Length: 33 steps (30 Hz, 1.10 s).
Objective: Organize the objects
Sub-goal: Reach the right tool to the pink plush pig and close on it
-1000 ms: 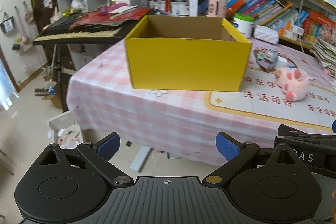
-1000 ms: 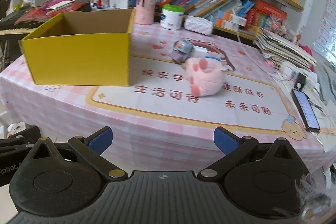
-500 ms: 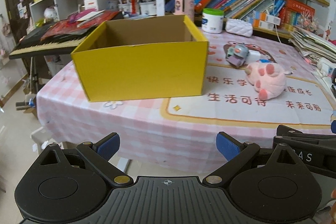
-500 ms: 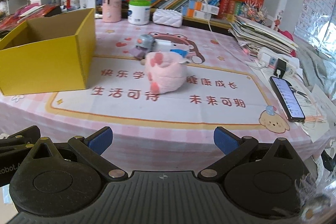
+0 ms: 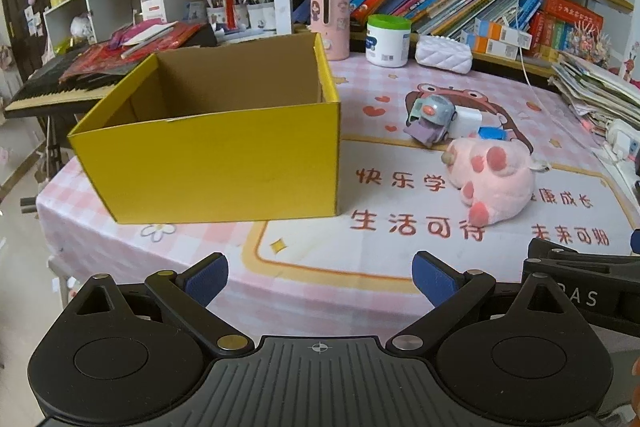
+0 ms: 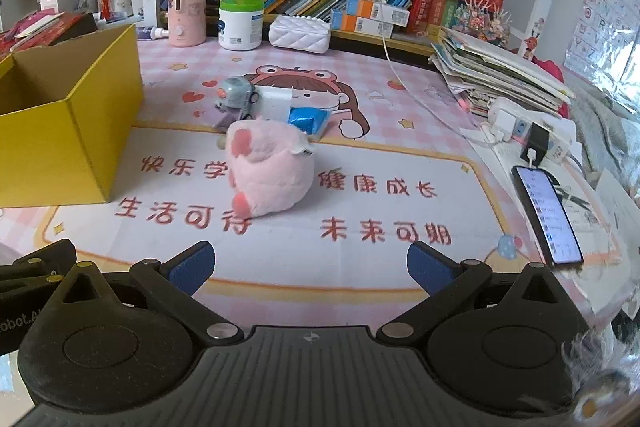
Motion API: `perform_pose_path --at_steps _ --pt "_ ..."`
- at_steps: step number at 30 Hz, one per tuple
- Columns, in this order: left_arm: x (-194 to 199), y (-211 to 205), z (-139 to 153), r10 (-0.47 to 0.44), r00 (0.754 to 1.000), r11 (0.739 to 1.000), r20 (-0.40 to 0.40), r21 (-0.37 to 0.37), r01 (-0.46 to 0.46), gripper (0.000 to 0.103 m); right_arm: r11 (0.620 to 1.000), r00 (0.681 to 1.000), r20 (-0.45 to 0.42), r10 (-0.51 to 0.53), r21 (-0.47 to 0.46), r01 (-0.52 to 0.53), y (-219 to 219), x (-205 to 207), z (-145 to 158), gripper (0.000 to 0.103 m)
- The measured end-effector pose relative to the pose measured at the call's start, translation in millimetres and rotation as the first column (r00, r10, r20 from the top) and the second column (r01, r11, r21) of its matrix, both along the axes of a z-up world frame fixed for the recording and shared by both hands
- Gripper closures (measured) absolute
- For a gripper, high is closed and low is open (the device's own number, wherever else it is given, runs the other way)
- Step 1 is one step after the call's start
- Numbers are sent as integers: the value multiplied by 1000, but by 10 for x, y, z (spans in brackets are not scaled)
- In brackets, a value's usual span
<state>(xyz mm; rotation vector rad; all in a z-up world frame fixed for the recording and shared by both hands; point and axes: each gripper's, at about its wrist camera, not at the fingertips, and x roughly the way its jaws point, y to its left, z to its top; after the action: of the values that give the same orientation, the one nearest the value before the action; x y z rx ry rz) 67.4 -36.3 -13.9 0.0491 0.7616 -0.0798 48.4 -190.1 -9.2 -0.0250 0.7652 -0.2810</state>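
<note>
yellow box (image 5: 224, 163) stands empty; pink plush (image 6: 266, 169), grey toy robot (image 6: 236, 97) and blue packet (image 6: 308, 119) lie outside; left gripper (image 5: 320, 273) and right gripper (image 6: 310, 265) both spread, holding nothing; sorting not begun

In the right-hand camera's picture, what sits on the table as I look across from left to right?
Open yellow cardboard box → fluffy pink plush toy → stack of papers and booklets → black smartphone with lit screen.

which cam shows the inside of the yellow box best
The left wrist view: the yellow box sits whole in frame, with its brown inner walls visible, though not its floor. The right wrist view cuts the box off at the left edge, showing only one corner.
</note>
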Motion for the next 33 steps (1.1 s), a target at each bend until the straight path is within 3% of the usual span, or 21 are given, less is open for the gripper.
perform_pose_path --at_steps 21,33 --pt "437 -504 -30 128 991 992 -29 -12 -128 3 990 992 -8 129 66 -128 -682 668 -54 0" --pt "484 -582 -64 224 974 975 -40 21 -223 3 947 960 -12 280 170 -274 -771 1008 -159 0"
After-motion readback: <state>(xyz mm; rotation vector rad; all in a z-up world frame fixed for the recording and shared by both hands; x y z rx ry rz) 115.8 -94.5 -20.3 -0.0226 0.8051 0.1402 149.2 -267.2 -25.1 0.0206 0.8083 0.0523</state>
